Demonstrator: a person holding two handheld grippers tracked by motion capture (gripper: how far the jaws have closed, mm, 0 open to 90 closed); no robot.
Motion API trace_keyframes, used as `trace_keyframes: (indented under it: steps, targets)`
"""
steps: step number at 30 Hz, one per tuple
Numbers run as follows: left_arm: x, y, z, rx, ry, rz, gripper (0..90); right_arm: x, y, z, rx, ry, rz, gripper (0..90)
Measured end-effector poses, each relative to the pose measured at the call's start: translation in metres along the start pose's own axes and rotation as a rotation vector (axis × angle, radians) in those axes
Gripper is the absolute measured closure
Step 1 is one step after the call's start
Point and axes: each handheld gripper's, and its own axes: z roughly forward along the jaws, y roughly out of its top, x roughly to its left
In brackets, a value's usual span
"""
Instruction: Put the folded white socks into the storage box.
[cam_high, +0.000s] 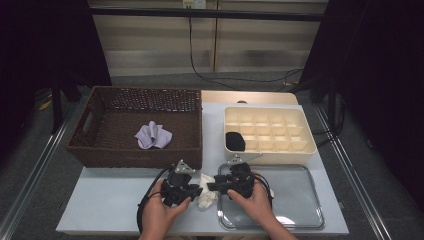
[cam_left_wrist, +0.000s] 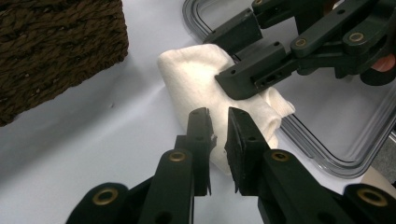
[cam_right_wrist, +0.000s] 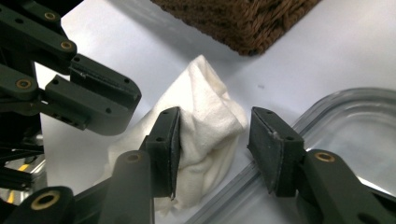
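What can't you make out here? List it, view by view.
- High view: white cloth is small, wedged between the left gripper and right gripper; contact unclear.
- Left gripper view: the cloth's near end sits behind the jaws.
- High view: dark thing in the divided box too dim to identify.

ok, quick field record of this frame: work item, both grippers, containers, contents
work item: white cloth, bunched on the table beside the tray's left rim
left gripper: jaws a narrow gap apart, above the cloth, nothing pinched
right gripper: open, jaws either side of the cloth
tray: clear
basket: wicker, holds a lilac cloth
organizer: cream grid box, black item in front-left cell
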Motion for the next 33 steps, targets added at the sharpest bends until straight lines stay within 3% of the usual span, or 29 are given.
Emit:
trace_keyframes:
  steps: [8,13,18,23,28,33]
  targets:
    - [0.0,0.001,-0.004,-0.01,0.013,0.011,78.3,-0.002,0.001,0.003,0.018,0.021,0.039,59.9]
    - [0.001,0.001,-0.004,-0.008,0.016,0.015,78.0,-0.007,-0.001,0.004,0.024,0.063,0.099,66.8]
    - [0.001,0.001,-0.005,-0.017,0.023,0.016,77.8,-0.009,-0.001,0.004,0.036,0.078,0.124,75.2]
    - [0.003,0.001,-0.006,-0.018,0.026,0.018,77.3,-0.007,0.001,0.002,0.048,0.063,0.096,82.9]
    - [0.005,0.0,-0.005,-0.016,0.025,0.017,76.1,-0.005,0.004,0.0,0.04,0.063,0.094,84.9]
    - [0.007,-0.001,-0.005,-0.006,0.025,0.007,75.8,-0.001,0.011,-0.002,0.033,0.047,0.057,85.1]
